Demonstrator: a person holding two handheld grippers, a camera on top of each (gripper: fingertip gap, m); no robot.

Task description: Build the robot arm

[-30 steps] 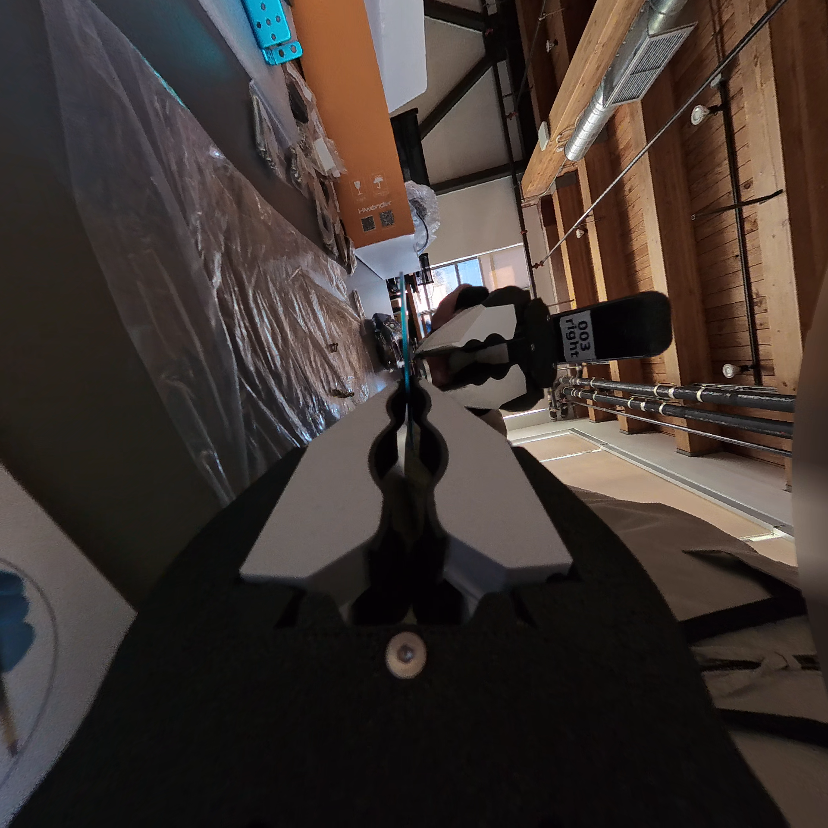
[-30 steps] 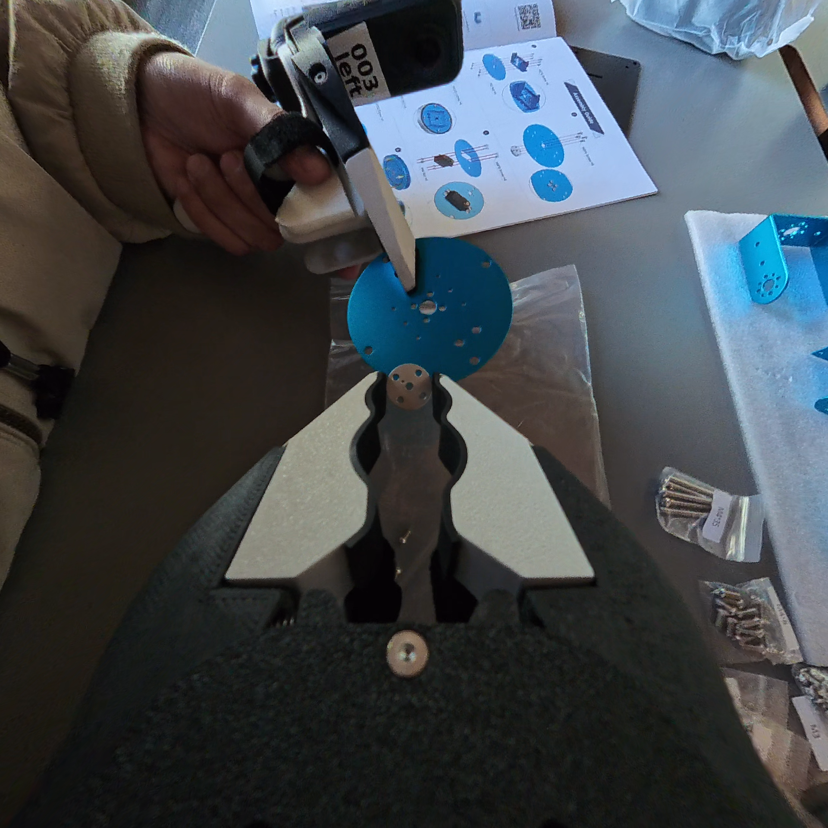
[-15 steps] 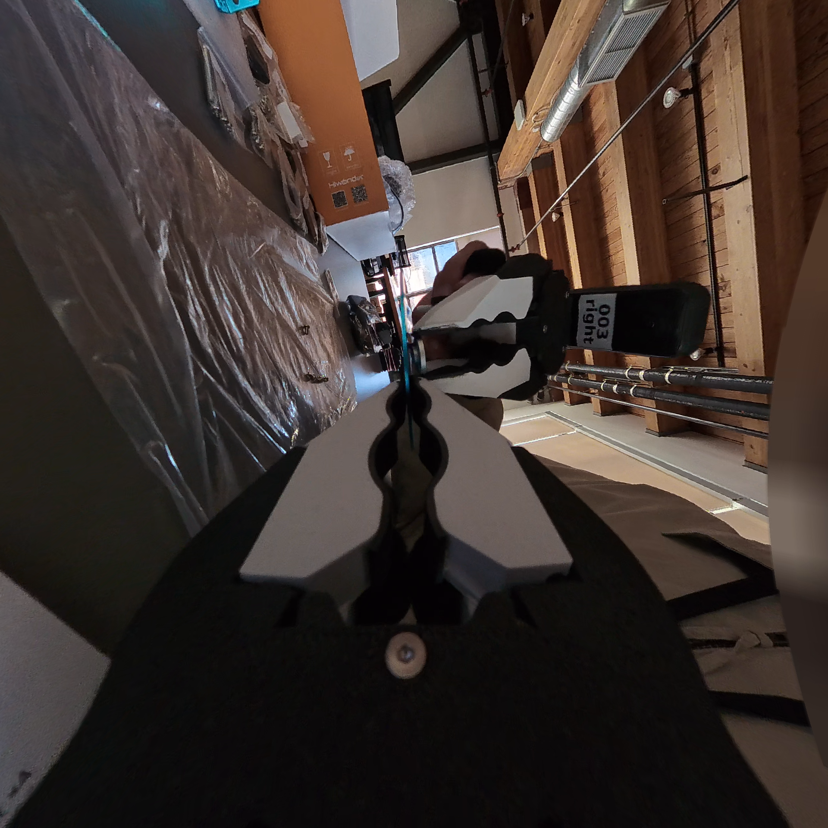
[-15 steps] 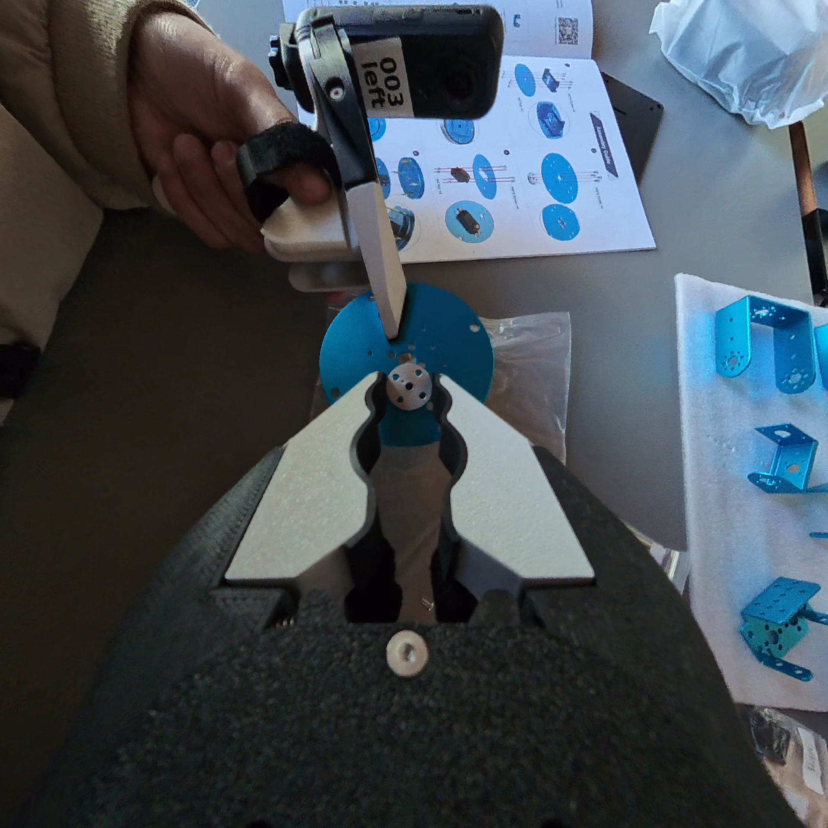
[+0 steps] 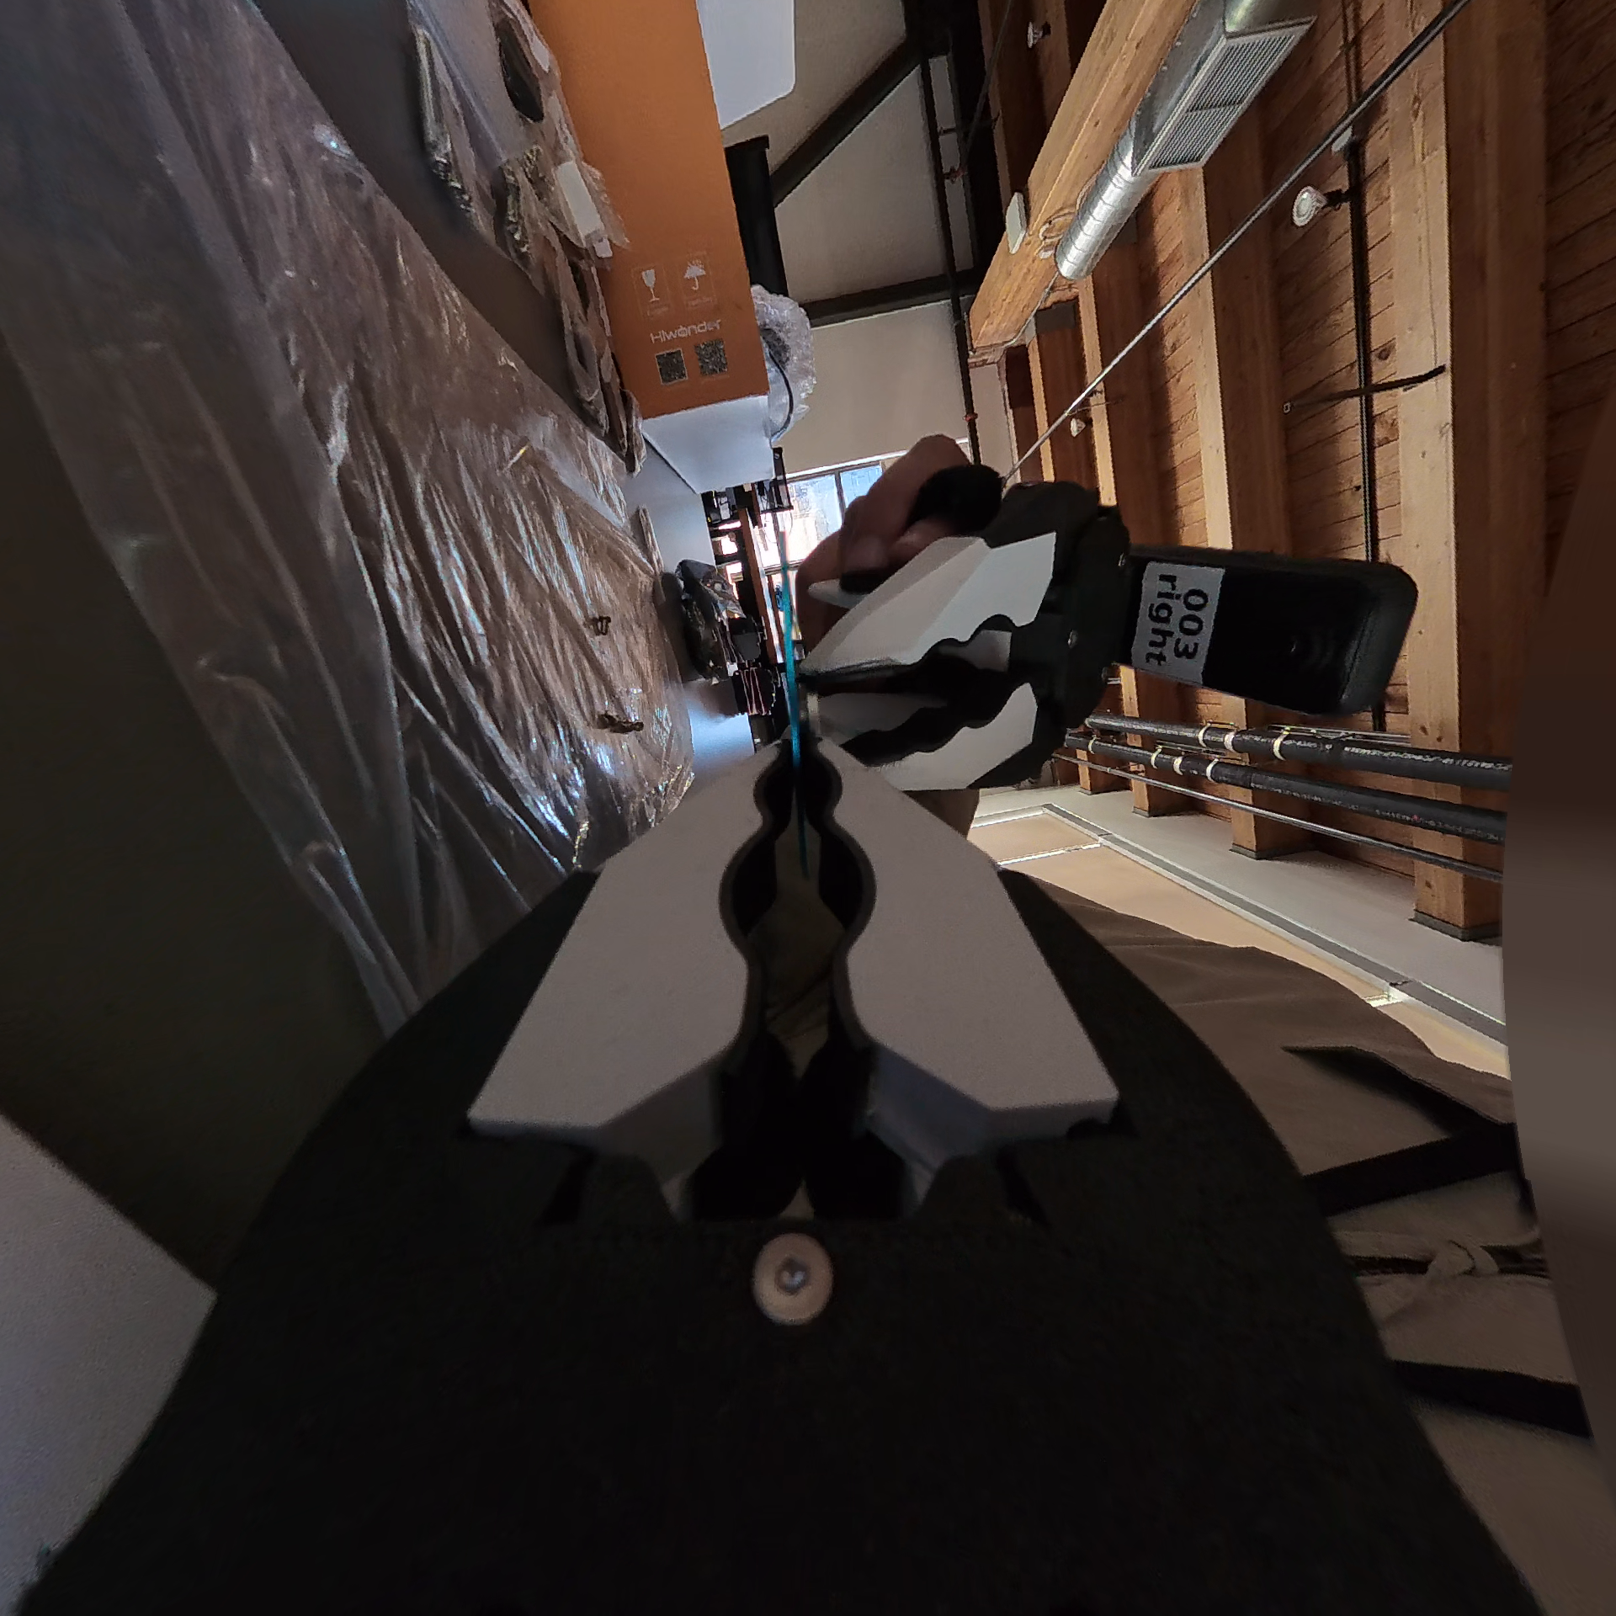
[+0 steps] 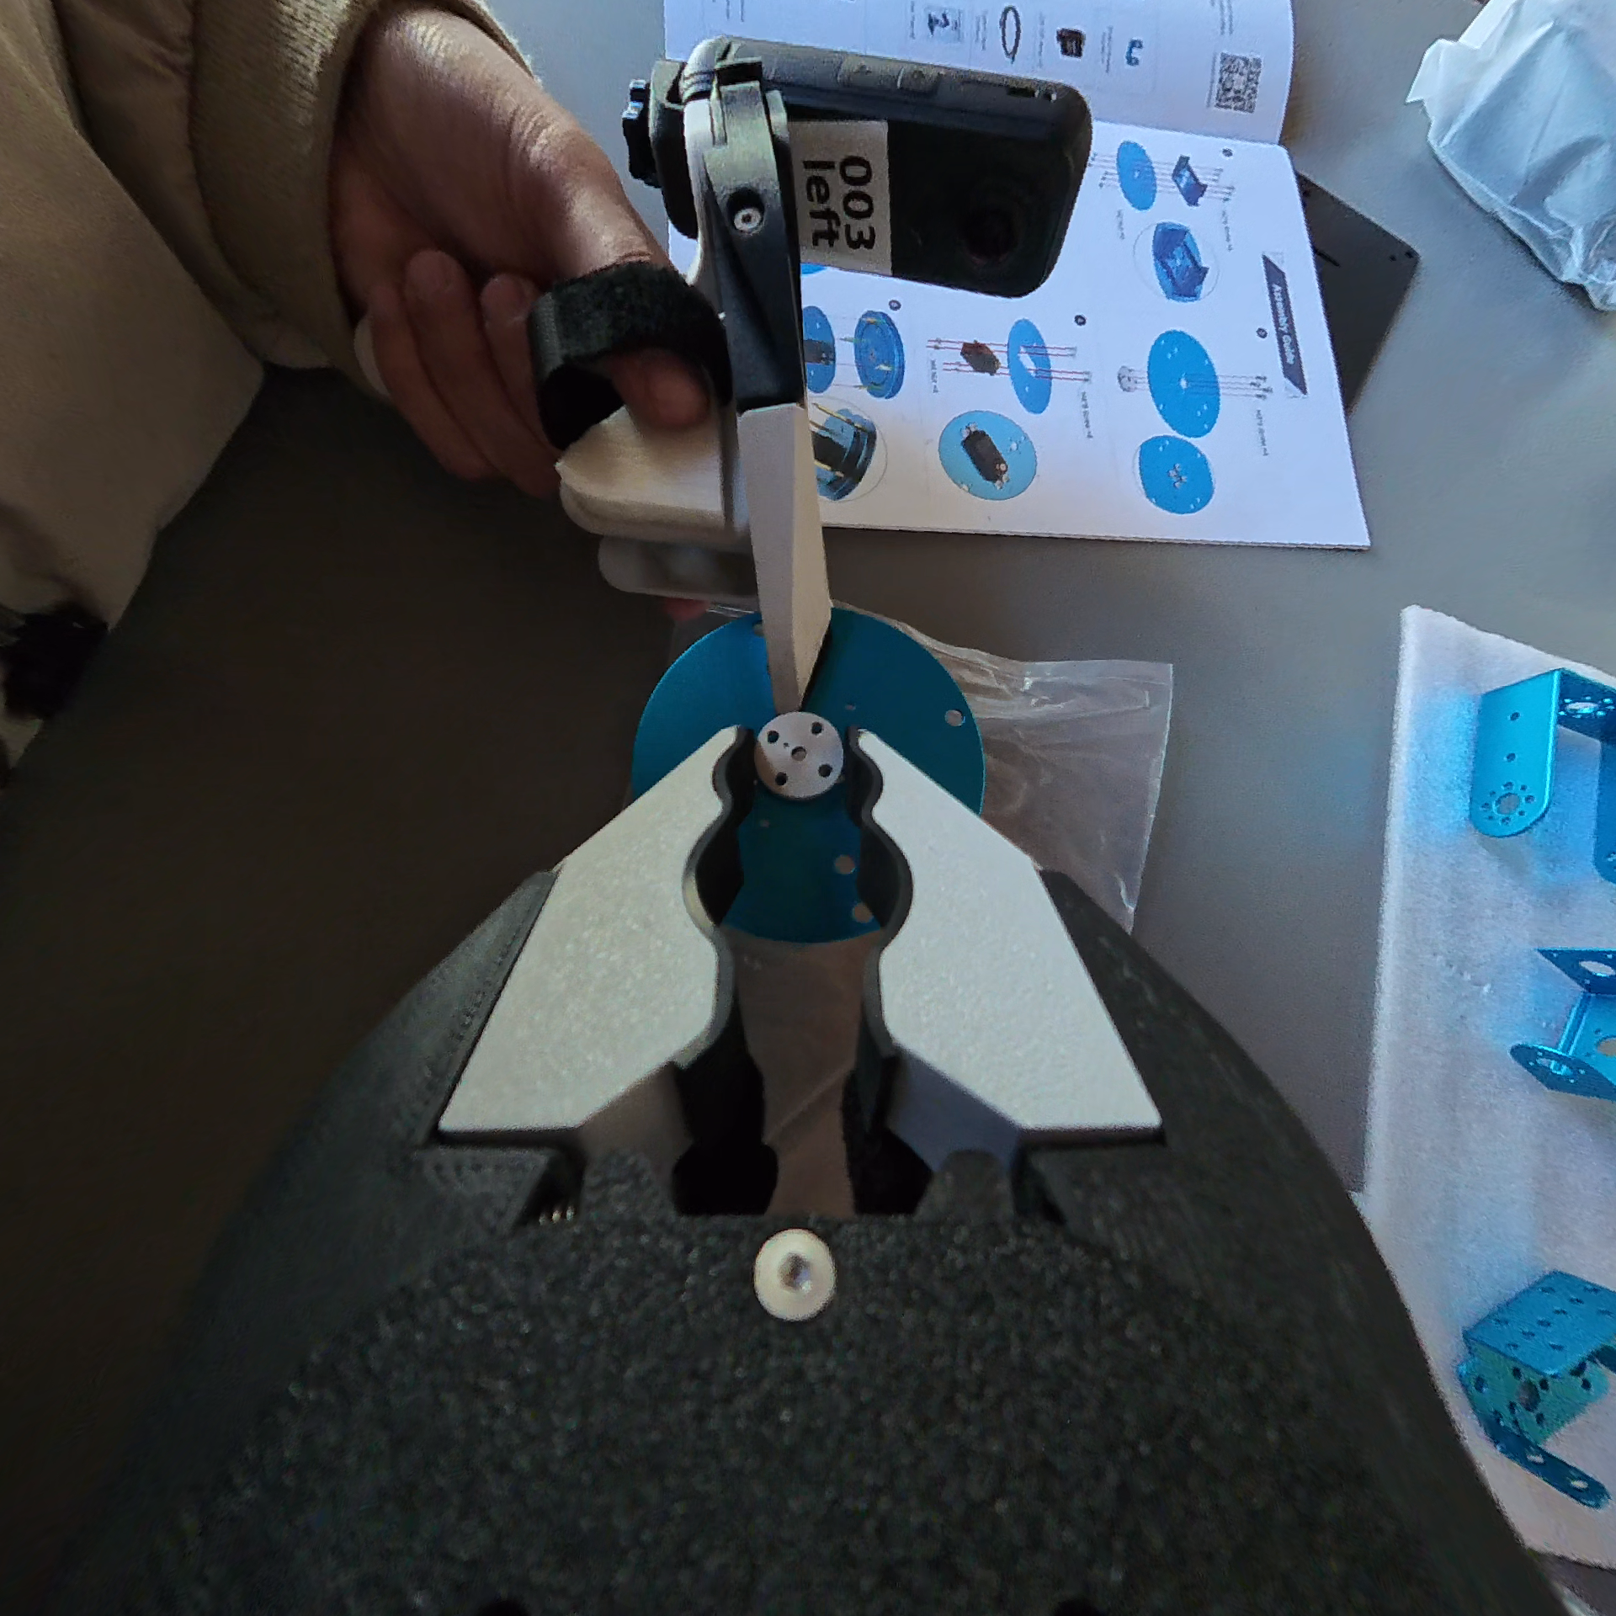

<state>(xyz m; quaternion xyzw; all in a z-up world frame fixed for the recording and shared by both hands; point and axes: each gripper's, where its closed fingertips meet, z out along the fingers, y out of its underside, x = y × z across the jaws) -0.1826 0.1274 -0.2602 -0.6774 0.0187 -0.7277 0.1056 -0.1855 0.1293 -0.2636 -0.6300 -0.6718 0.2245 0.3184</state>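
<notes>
The right claw (image 6: 800, 756) grips a small silver hub (image 6: 799, 755) against the face of a blue disc (image 6: 901, 700). The left claw (image 6: 791, 678), entering from 12 o'clock, pinches that disc's edge. Beneath lies a clear bag (image 6: 1067, 743) on the grey bench (image 6: 1268, 665); blue brackets (image 6: 1521, 761) sit at 3 o'clock, a booklet (image 6: 1224, 367) at 1.

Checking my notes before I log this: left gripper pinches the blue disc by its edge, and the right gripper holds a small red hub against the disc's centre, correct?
Not quite: the hub is silver, not red, as the right wrist view shows. The left gripper does pinch the blue disc by its edge, and the right gripper holds the hub at the centre.
</notes>
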